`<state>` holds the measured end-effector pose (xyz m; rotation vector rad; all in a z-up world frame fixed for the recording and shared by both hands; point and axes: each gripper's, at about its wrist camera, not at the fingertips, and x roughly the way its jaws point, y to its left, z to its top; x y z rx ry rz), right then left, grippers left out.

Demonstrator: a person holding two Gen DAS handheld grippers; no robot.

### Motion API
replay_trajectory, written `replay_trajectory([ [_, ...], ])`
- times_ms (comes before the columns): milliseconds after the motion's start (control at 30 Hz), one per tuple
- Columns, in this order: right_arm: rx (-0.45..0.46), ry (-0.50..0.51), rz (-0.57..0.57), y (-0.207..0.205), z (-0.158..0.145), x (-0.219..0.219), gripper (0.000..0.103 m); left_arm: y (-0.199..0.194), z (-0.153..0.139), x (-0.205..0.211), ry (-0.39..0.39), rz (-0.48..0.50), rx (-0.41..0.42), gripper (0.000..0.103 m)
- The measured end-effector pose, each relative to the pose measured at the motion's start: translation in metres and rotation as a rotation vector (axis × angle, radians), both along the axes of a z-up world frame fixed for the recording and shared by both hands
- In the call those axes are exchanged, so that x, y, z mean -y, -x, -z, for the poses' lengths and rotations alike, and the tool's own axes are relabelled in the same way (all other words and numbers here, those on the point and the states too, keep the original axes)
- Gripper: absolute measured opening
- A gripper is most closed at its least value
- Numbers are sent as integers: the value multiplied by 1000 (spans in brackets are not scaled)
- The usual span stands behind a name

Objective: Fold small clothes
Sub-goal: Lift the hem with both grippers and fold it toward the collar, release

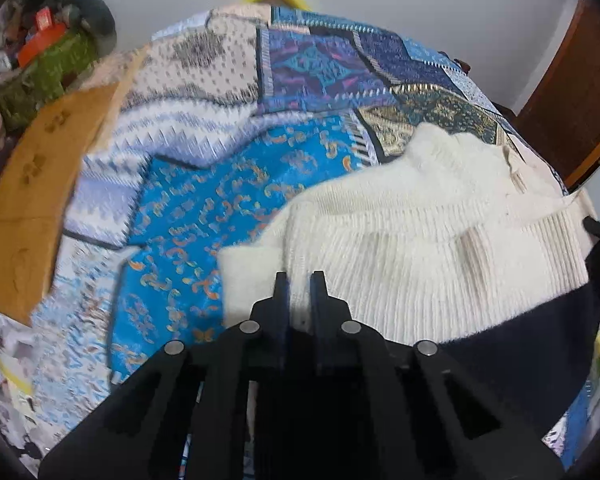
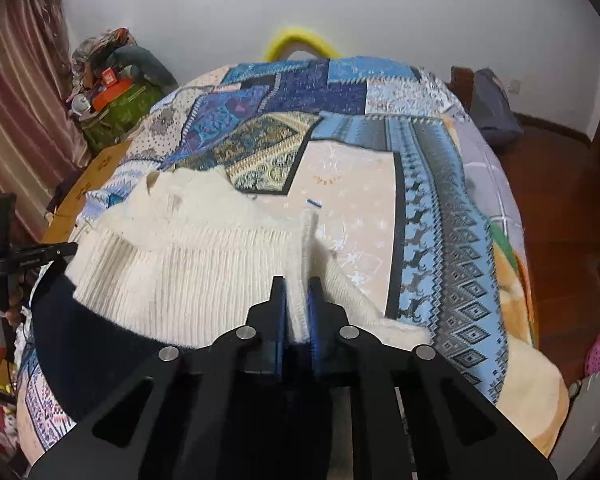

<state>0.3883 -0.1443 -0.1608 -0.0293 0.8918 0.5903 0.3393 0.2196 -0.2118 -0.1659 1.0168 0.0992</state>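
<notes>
I am grasping the cream knitted sweater (image 1: 420,240) in both my left claw (image 1: 300,280) and right claw (image 2: 296,284), low-centre, over the patchwork bedspread (image 2: 440,200).

text: none legible | red box (image 2: 109,76) print possibly lettering, blurred

Each camera sits on its own gripper, close above the bed, and looks forward along two black fingers. The left view faces 12 o'clock with the white sweater (image 1: 420,240) at 2 o'clock. The right view has it at 10 o'clock. Both share the patchwork blanket (image 2: 440,200) and yellow hoop (image 2: 300,42).
</notes>
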Motion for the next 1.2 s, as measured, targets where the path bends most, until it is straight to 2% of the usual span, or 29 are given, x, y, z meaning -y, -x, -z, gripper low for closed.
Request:
replay_trajectory([
  [33, 9, 0, -3, 1, -3, 1, 7, 2, -4, 0, -22, -11, 14, 8],
  [200, 72, -8, 22, 3, -18, 10, 7, 16, -25, -6, -30, -64, 93, 8],
  [267, 60, 13, 38, -2, -11, 11, 7, 13, -20, -9, -38, -79, 76, 8],
  [367, 25, 62, 55, -8, 9, 8, 7, 6, 3, -11, -63, -90, 11, 8],
  [467, 20, 69, 72, -8, 19, 9, 7, 5, 22, -13, -52, -95, -29, 9],
  [600, 22, 88, 73, -4, 12, 9, 7, 9, 14, -7, -74, -46, -13, 10],
  [767, 105, 159, 56, 17, -15, 4, 16, 22, -11, -8, -82, -37, 20, 12],
  [867, 166, 131, 40, 35, -37, 0, 29, 32, -30, -6, -79, -44, 58, 14],
  [933, 194, 97, 12, 47, -50, -6, 32, 39, -42, -2, -70, -31, 83, 17],
  [1000, 203, 64, -28, 57, -61, -17, 34, 45, -55, 7, -69, -13, 112, 18],
  [1100, 191, 21, -99, 69, -69, -42, 42, 53, -68, 23, -57, 17, 145, 20],
  [1200, 178, 6, -157, 78, -66, -67, 49, 56, -73, 41, -50, 49, 162, 27],
])
